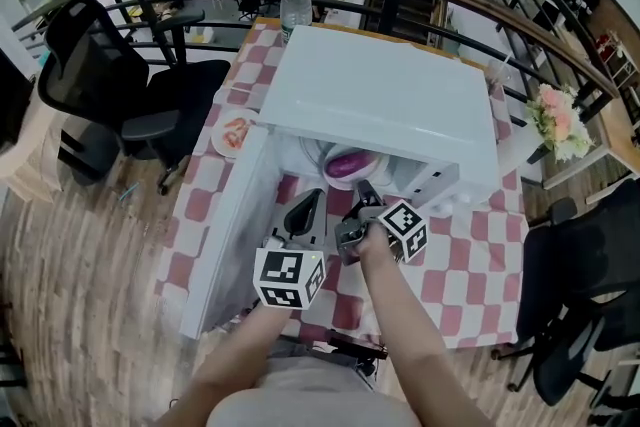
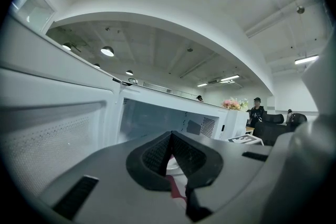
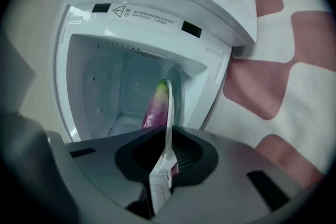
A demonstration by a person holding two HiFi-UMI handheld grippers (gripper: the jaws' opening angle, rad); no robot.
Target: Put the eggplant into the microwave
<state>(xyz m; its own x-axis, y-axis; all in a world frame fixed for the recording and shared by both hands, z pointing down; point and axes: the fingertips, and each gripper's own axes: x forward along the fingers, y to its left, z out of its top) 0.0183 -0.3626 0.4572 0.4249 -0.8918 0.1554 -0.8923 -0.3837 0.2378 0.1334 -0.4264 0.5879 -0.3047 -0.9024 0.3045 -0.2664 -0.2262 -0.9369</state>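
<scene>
On a checked table point(image 1: 470, 265), a white microwave point(image 1: 385, 110), door point(image 1: 225, 225) swung wide open. Holds the left gripper point(image 1: 308, 205) near that door, jaws together on nothing. Pinches with the right gripper point(image 1: 365, 193) the rim of a white plate point(image 3: 169, 113), jaws clamped on it. Carries the purple eggplant point(image 3: 154, 110) on that plate, just inside the microwave's mouth.
</scene>
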